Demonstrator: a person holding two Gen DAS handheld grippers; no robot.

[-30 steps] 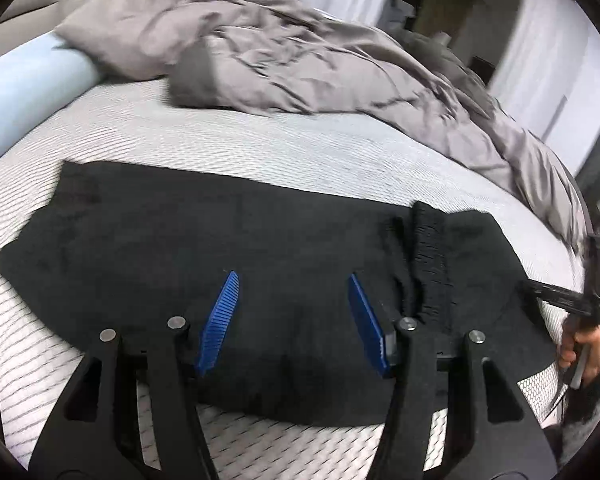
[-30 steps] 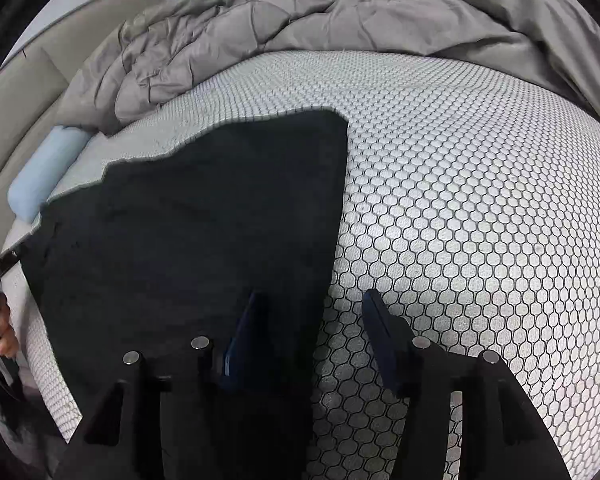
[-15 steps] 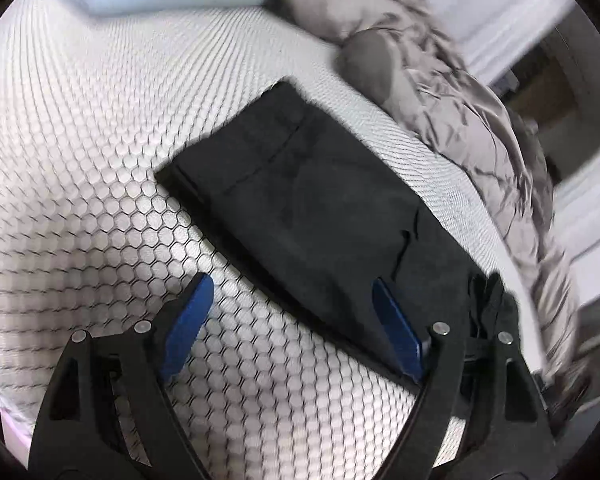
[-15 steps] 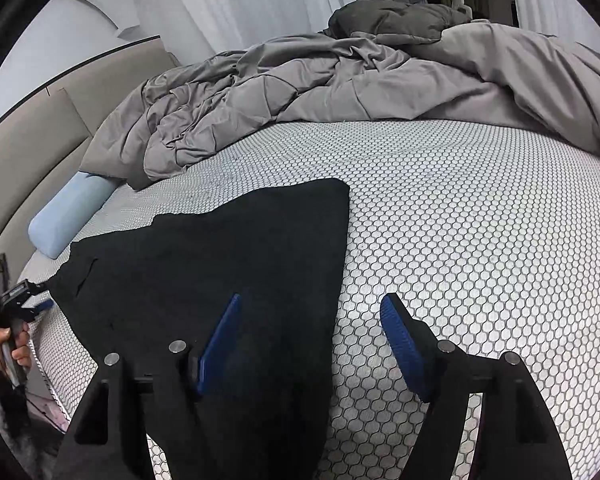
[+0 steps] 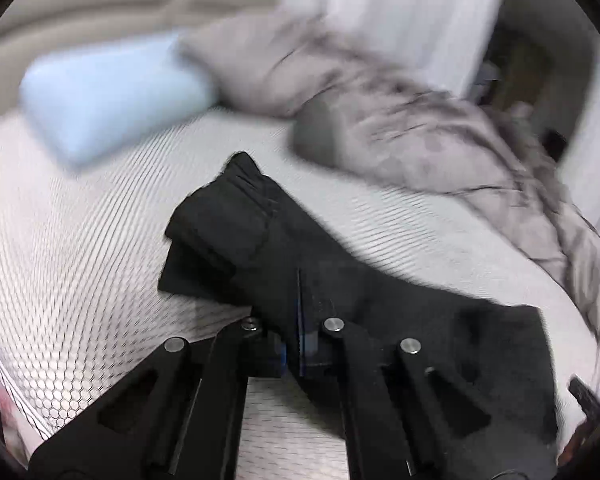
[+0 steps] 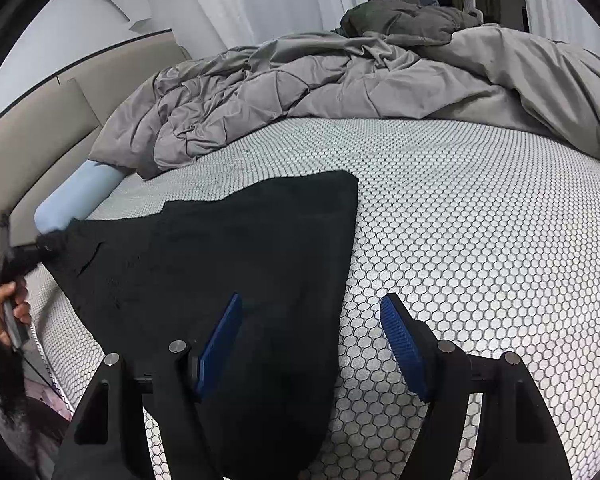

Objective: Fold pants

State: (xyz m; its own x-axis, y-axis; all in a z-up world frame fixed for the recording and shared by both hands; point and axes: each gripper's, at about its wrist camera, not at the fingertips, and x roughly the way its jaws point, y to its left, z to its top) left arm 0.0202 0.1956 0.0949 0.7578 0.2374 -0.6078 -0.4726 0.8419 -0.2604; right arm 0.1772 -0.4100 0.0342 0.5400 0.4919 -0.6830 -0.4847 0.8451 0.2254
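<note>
I am clamping my left gripper [image 5: 300, 336] on the near end of the pants [image 6: 228, 264], which are lying across the bed [image 6: 480, 240] with their length running away toward my slack-jawed, empty right gripper [image 6: 312, 344].

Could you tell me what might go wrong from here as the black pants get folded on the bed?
1. The left gripper has just closed on one end of the pants; the pinch looks thin, so the cloth may slip out.
2. The right gripper is open over the other end, holding nothing, so the pants may drag across the mattress.
</note>
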